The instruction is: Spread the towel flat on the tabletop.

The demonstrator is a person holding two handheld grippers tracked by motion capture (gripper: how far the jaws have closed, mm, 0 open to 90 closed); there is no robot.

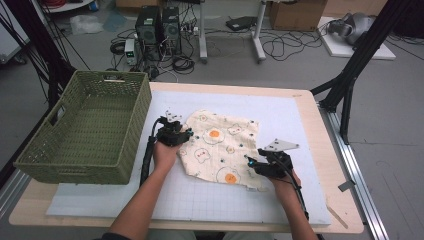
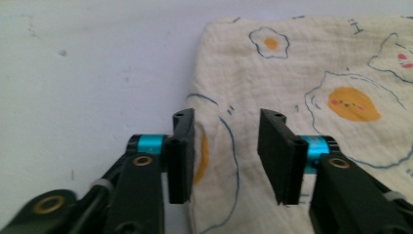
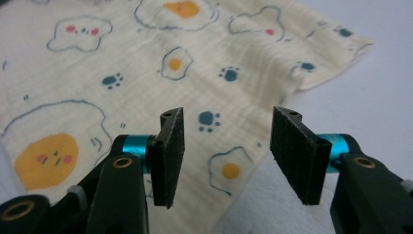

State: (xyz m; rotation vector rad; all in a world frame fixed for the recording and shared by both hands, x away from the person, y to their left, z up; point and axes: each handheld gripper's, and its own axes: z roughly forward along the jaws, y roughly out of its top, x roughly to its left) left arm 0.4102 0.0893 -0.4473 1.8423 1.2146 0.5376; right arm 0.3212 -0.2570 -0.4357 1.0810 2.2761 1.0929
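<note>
The green basket [image 1: 85,130] sits empty at my left; both claws, left [image 1: 186,136] and right [image 1: 248,162], gape half-open over the cloth's [image 1: 225,145] edges, gripping nothing.

One cream cotton cloth printed with fried eggs and blue paw marks [image 1: 220,147] lies on one white gridded mat [image 1: 290,115]. One green woven plastic basket [image 1: 87,130] stands at the mat's left edge. Two black handheld two-jaw grippers: left gripper [image 1: 189,133], right gripper [image 1: 248,161], one per hand; two grey computer towers [image 1: 157,25] stand on the floor behind
</note>
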